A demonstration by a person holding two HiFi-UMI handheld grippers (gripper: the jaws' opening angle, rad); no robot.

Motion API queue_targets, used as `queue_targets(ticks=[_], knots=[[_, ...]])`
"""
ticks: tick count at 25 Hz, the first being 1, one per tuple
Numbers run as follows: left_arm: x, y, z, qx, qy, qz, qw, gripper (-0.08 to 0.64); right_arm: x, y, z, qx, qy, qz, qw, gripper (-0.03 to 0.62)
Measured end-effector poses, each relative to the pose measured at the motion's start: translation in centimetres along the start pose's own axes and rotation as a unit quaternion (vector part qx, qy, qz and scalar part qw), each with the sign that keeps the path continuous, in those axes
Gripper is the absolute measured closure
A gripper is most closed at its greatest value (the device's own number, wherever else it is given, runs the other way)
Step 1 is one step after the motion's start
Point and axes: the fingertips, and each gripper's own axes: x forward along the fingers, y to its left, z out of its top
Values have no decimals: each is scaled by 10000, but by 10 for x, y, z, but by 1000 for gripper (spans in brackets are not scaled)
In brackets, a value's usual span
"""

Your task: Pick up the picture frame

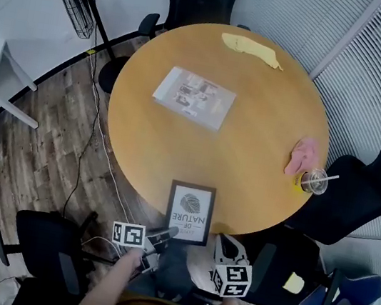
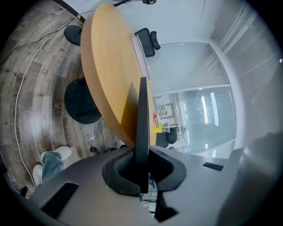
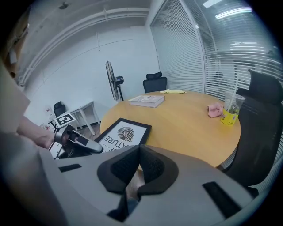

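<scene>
Found the picture frame [image 1: 190, 213] lying at the near rim of the round wooden table [image 1: 253, 122], its near end poking out past the rim toward the person. Noted a thin black border, a white sheet inside, and a grey leaf-shaped print in the middle. In the left gripper view, saw only its dark edge [image 2: 142, 132], thin and straight, running up from the jaws against the tabletop.

Saw the left gripper [image 1: 168, 234] reaching in from below the rim at the frame's near left corner, held by a bare forearm and pointing close to level. Read its jaws in its own view [image 2: 142, 170] as clamped on the frame's edge, pads pressed to both faces. Caught the same grip from the right gripper view, with the left gripper [image 3: 95, 148] at the frame [image 3: 121, 134].

Found the right gripper [image 1: 224, 244] just beside the frame's near right corner, off the table and clear of the frame — tilted downward. Read its jaws [image 3: 139, 152] as closed tip to tip, with nothing between them.

Made out "NATURE" in capitals under the print, with "OF" on the next line; could not read the smaller line beyond that.
</scene>
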Motion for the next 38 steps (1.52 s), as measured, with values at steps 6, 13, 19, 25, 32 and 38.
queue_targets(ticks=[6, 13, 19, 25, 32, 38], knots=[[-5, -14, 6, 131, 37, -185, 9997, 517, -11, -1, 6, 71, -153, -105, 9998, 580], [-5, -24, 8, 244, 38, -227, 9994, 520, -23, 0, 14, -15, -254, -217, 9994, 580], [-11, -35, 12, 333, -94, -327, 9989, 520, -30, -2, 21, -13, -425, -268, 9987, 580], [-18, -51, 11, 384, -230, -493, 9978, 520, -43, 5, 38, 6, -849, -339, 9958, 580], [-27, -72, 9, 511, -350, -669, 9958, 520, -58, 15, 44, 71, -1052, -379, 9937, 580], [-35, -97, 10, 720, -416, -797, 9933, 520, -70, 23, 49, 4, -1186, -435, 9920, 580]])
